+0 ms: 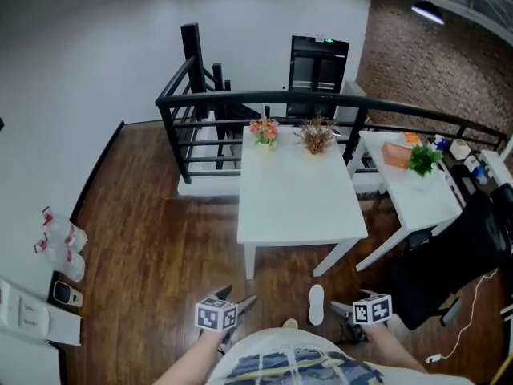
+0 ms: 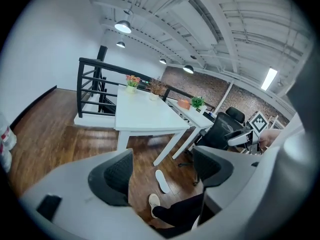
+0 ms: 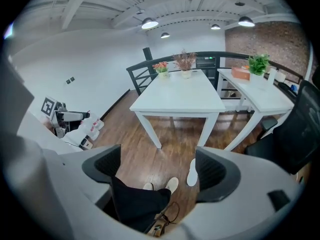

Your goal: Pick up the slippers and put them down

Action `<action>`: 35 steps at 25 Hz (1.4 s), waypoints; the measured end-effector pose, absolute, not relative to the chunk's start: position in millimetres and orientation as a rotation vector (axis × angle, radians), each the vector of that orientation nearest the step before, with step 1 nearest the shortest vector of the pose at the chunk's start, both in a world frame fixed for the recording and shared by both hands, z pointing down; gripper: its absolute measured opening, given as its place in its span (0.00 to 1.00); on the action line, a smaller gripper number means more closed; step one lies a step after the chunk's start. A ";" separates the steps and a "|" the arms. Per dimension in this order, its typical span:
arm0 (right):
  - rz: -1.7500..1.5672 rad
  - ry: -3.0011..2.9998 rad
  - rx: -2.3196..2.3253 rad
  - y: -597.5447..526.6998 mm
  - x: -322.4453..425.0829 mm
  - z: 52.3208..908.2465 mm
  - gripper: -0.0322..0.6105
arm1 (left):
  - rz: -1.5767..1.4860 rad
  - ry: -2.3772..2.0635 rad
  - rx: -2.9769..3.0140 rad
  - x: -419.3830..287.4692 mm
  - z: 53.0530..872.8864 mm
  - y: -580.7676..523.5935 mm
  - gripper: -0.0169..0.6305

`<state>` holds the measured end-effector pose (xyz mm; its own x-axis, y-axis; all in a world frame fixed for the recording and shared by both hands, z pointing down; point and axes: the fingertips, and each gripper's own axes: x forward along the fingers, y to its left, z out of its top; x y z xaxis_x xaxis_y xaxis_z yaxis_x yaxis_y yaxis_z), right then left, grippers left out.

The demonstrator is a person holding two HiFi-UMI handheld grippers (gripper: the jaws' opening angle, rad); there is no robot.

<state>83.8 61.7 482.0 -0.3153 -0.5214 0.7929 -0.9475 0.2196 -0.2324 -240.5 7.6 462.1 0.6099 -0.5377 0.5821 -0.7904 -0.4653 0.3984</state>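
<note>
One white slipper (image 1: 317,304) lies on the wooden floor (image 1: 160,239), near a leg of the white table (image 1: 296,191). Above the floor, the left gripper (image 1: 238,297) and the right gripper (image 1: 346,301) both have their jaws apart and hold nothing.

We note one flat white elongated slipper (image 1: 317,304) (image 2: 161,181) (image 3: 192,172), rounded ends. Lies loose and flat on dark brown wooden floor (image 1: 160,247). Long axis points toward white square table (image 1: 298,199). Sits just short of table's near edge, closer to right-hand front leg, apart from it. Sole up or down: we cannot tell.
</note>
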 end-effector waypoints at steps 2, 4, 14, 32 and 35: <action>0.946 -1.931 1.349 60.8 75.7 477.4 0.80 | 0.506 -1.045 2.188 -247.1 457.3 9.9 0.61; 0.925 -1.930 1.355 64.1 72.2 474.5 0.80 | 0.507 -1.039 2.197 -249.8 452.0 14.3 0.61; 0.902 -1.924 1.425 105.7 47.5 452.1 0.80 | 0.496 -0.968 2.260 -248.3 430.8 39.7 0.61; 0.894 -1.910 1.409 119.1 38.1 448.0 0.79 | 0.542 -0.947 2.259 -250.9 438.9 49.0 0.61; 0.896 -1.914 1.402 120.5 34.3 451.0 0.79 | 0.545 -0.945 2.257 -252.1 441.3 51.0 0.61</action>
